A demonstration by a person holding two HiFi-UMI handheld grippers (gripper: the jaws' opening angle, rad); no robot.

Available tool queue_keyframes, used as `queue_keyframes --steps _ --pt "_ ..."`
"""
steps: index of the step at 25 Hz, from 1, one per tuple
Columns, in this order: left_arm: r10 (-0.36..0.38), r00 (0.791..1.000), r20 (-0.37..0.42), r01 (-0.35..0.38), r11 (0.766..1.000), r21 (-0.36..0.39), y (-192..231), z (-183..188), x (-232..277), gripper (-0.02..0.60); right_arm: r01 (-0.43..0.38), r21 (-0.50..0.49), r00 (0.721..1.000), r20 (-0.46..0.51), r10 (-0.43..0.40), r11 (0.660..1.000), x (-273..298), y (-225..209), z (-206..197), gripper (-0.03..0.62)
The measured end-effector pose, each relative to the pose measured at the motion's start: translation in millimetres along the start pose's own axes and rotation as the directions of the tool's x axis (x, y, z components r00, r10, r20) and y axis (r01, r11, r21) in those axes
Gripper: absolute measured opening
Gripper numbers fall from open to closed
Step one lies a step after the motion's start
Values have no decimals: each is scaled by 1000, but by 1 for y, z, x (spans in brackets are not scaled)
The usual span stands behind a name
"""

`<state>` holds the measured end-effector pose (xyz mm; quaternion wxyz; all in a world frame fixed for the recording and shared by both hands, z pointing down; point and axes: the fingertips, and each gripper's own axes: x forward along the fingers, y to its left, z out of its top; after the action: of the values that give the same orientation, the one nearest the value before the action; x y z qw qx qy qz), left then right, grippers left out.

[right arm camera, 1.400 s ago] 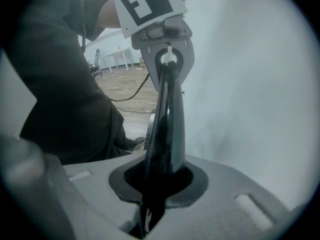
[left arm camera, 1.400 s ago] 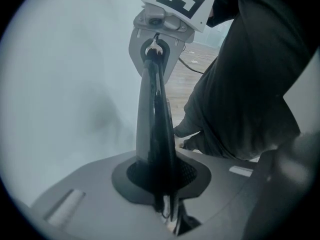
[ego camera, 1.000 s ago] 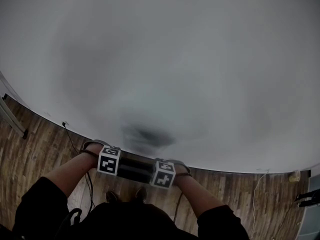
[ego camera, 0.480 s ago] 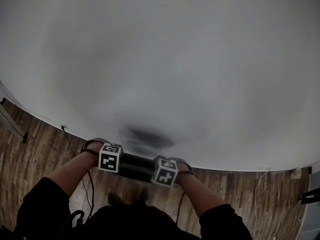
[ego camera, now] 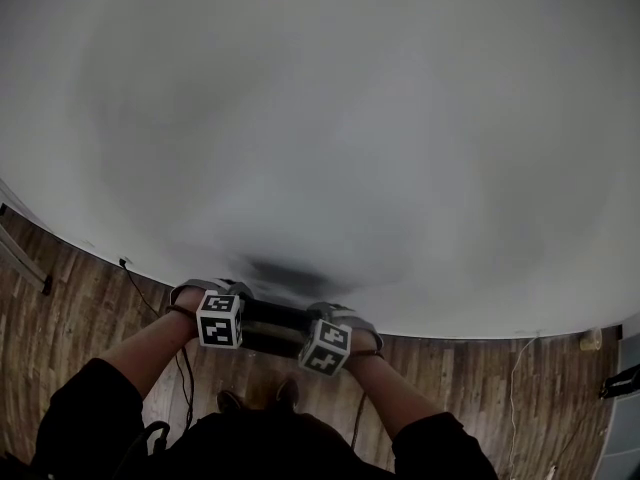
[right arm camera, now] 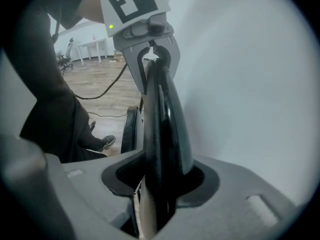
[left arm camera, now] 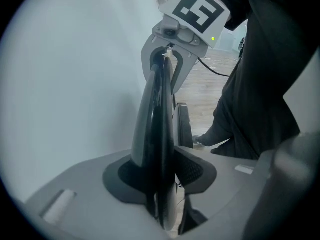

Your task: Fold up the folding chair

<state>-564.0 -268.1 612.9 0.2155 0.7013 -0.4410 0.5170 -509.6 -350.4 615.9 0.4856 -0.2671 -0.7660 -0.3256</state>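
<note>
The folded black chair stands upright against the white wall; its top edge point(ego camera: 272, 328) spans between my two grippers. My left gripper point(ego camera: 222, 318) and right gripper point(ego camera: 327, 344) both point steeply down over that edge. In the left gripper view the chair's thin black back point(left arm camera: 156, 114) runs between the jaws of my left gripper point(left arm camera: 162, 173), with a sliver of light beside it. My right gripper point(right arm camera: 160, 178) straddles the chair back point(right arm camera: 162, 114) the same way. Both sets of jaws have just been opening and no longer clamp the back. Each view shows the other gripper at the edge's far end.
The white wall point(ego camera: 320, 118) fills most of the head view. Wooden floor point(ego camera: 60, 308) lies below it with cables point(ego camera: 182, 368) and the person's shoes point(ego camera: 228, 399). A white desk and an office chair point(right arm camera: 90, 46) stand far off across the room.
Both hands have shifted slightly toward the wall with the chair's top edge, and the marker cubes have tipped. The chair's shadow on the wall has flattened.
</note>
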Motion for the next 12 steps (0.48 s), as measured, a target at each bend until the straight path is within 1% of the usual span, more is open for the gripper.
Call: queue_keyframes --steps 4,7,12 --pt "82 996 20 -82 997 -5 10 3 -1 183 74 4 997 -6 -74 997 2 -9 -3 204" --pt "132 991 29 -132 991 -5 13 1 0 201 139 -9 990 5 -139 990 4 -13 0 228" --pt "225 973 55 -224 974 -30 23 0 -2 241 228 -14 973 27 -228 973 4 -21 1 266"
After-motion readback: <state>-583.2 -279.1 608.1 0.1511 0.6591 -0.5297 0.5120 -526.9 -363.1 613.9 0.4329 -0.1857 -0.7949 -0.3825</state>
